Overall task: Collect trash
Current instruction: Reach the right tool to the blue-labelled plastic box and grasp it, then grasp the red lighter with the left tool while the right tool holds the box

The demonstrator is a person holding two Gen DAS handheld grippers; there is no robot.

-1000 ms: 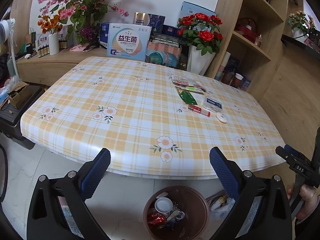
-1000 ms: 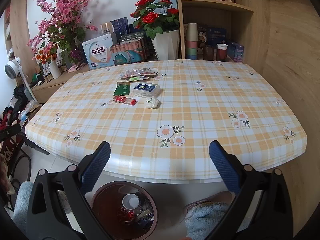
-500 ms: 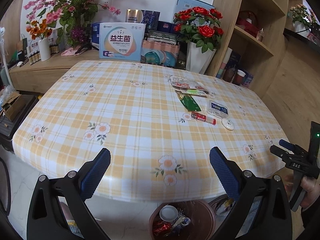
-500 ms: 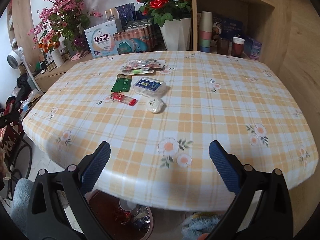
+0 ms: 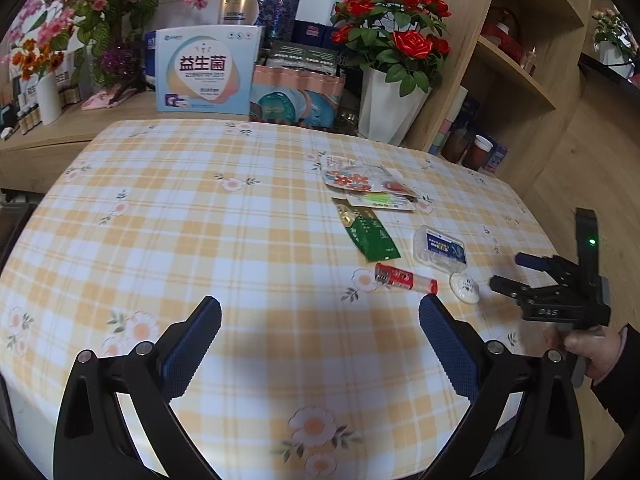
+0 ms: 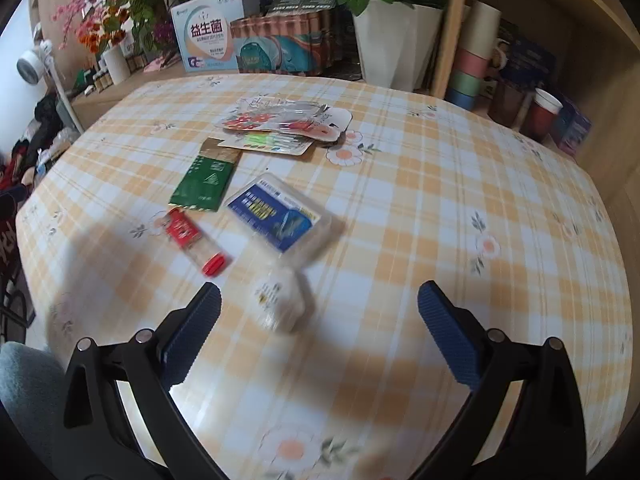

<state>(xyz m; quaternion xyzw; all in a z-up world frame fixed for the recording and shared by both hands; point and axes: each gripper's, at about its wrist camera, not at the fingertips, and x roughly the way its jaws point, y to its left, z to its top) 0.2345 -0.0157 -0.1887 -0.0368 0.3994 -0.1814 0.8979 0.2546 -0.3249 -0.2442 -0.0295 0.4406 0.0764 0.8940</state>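
A smooth, slightly glossy checked cloth with printed flowers covers the worktop. On it lie a shiny green foil sachet, a clear hard-plastic case with a blue paper label, and a transparent plastic tube with a red cap. The shelf unit is matt pale wood, and the left gripper has matt black plastic arms with ribbed blue pads.

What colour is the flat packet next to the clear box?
Dark green with a gold top edge; clearest in the right wrist view.

on table: tube left of box | sachet behind tube
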